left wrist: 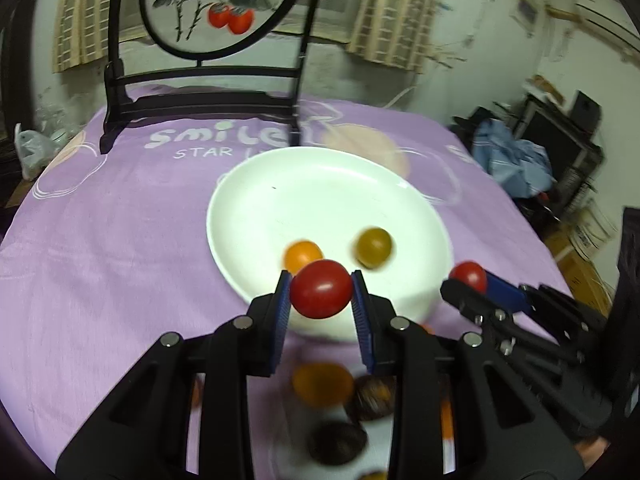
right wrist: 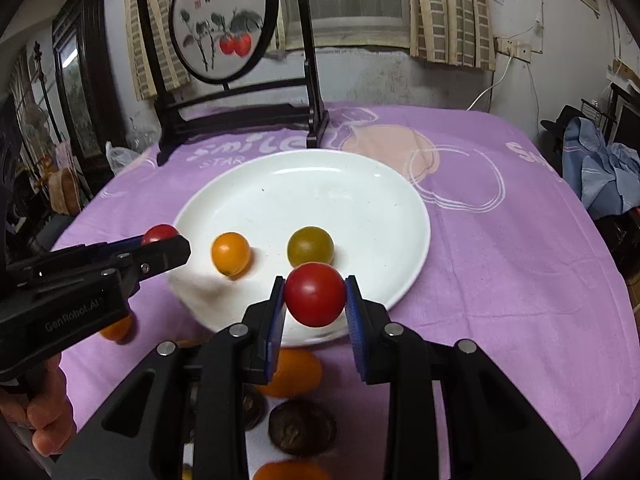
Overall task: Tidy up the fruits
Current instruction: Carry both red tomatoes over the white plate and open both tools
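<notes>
Left gripper (left wrist: 321, 294) clamped red tomato (left wrist: 321, 294) above near rim of white plate (left wrist: 320, 184); right gripper (right wrist: 315, 295) clamped second red tomato (right wrist: 315, 294). Orange tomato (right wrist: 231, 253), green tomato (right wrist: 310, 245) lay on plate.

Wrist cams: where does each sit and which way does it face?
Left wrist: on the left claw, facing forward and down at the white plate; it grips a red tomato, with the right claw at right.
Right wrist: on the right claw, same aim; left claw and a hand at left.
Shared: plate, purple tablecloth, framed painting.
</notes>
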Tool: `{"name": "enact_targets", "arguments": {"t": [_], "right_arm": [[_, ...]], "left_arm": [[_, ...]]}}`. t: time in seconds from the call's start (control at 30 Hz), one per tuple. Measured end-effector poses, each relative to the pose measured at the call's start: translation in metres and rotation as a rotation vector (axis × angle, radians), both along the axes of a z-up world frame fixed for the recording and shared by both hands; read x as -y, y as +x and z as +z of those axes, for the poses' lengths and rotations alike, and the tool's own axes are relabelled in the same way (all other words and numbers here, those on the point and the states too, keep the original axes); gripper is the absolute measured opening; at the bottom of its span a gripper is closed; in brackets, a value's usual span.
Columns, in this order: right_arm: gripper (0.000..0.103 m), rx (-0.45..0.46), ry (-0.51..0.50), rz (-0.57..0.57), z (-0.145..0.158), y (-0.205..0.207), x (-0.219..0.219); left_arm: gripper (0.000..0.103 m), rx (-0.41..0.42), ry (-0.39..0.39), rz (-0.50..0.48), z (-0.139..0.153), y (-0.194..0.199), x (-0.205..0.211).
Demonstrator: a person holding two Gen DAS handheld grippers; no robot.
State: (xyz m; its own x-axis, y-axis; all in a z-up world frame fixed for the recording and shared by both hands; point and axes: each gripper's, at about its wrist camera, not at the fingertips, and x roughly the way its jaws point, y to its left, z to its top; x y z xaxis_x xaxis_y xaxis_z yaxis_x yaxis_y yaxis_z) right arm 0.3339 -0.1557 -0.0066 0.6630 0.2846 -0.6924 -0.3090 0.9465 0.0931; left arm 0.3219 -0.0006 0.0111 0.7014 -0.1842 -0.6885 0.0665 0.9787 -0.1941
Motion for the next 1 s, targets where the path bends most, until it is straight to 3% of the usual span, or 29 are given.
{"name": "enact_targets", "arguments": {"t": [0.2,0.47,0.57,0.67,0.73,0.83,0.9,1.0], "right_arm": [[0.030,-0.036,-0.032,0.012,-0.016,0.022,-0.008],[0.030,-0.052,-0.056,0.031,-0.023,0.025,-0.014],[0.038,-0.047,-0.071,0.032,-0.022,0.023,-0.015],[0.040,-0.043,-0.057,0.029,-0.015,0.016,-0.008],[0.041,-0.041,-0.021,0.032,-0.007,0.008,0.000],[0.042,-0.027,0.015,0.036,0.006,-0.006,0.008],[0.042,-0.018,0.028,0.048,0.011,-0.016,0.010],[0.042,-0.025,0.035,0.068,0.013,-0.031,0.014]], "left_arm": [[0.030,-0.083,0.034,0.017,-0.024,0.028,0.002],[0.030,-0.124,0.076,0.024,-0.039,0.039,0.002],[0.031,-0.125,0.093,0.019,-0.040,0.038,0.004],[0.048,-0.109,0.089,0.023,-0.035,0.034,0.003],[0.070,-0.087,0.083,0.036,-0.025,0.025,-0.001],[0.086,-0.038,0.032,0.068,-0.003,0.006,-0.017],[0.091,0.002,-0.009,0.085,0.012,-0.008,-0.030],[0.094,0.041,-0.007,0.105,0.022,-0.027,-0.044]]}}
